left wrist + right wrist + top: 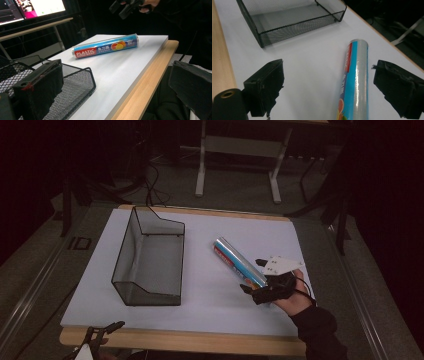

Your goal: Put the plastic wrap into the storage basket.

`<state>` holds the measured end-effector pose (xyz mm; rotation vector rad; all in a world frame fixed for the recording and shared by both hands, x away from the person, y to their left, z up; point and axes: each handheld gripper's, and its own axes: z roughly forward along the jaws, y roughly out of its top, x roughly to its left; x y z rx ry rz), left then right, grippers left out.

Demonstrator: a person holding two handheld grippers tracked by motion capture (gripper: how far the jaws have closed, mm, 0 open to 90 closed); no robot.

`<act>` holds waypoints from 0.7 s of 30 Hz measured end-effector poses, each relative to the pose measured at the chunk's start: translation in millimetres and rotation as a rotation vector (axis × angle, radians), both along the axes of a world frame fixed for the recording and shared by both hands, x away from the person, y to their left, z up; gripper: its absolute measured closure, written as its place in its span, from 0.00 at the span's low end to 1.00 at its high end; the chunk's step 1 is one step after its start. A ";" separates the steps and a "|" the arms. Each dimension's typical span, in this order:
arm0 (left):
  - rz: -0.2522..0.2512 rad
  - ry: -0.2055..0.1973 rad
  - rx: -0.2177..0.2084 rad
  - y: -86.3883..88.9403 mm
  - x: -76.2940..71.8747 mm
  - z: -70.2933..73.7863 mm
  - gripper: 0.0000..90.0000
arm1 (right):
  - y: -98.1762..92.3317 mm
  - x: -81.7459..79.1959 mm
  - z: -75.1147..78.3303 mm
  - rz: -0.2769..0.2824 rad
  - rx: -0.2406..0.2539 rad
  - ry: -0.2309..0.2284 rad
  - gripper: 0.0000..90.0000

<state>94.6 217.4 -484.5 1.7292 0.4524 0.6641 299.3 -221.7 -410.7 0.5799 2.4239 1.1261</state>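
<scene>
A roll of plastic food wrap (236,260) with a blue, red and orange label lies flat on the white table top (210,290), right of the middle. My right gripper (252,276) hovers over the roll's near end with its jaws wide apart and not touching it. In the right gripper view the roll (355,80) lies between the two black jaws, nearer the right one. My left gripper (102,330) stands open at the table's near left edge with nothing between its jaws. From the left gripper view I see the roll (105,47) and, above it, the right gripper (127,6).
A black wire-mesh basket (147,257) stands on the left half of the table, with nothing in it; its corner (75,82) is close to my left gripper. The table has a wooden front edge (200,340). Table legs and cables lie on the floor behind.
</scene>
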 end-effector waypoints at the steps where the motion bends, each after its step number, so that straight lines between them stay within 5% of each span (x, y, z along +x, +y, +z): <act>1: -0.001 0.000 0.000 0.1 0.0 0.0 0.00 | 0.4 4.0 -0.5 -0.011 0.001 0.003 0.10; 21: -0.006 0.002 0.006 -0.5 -0.1 -0.2 0.00 | 14.3 72.4 -25.4 -0.050 -0.095 0.099 0.10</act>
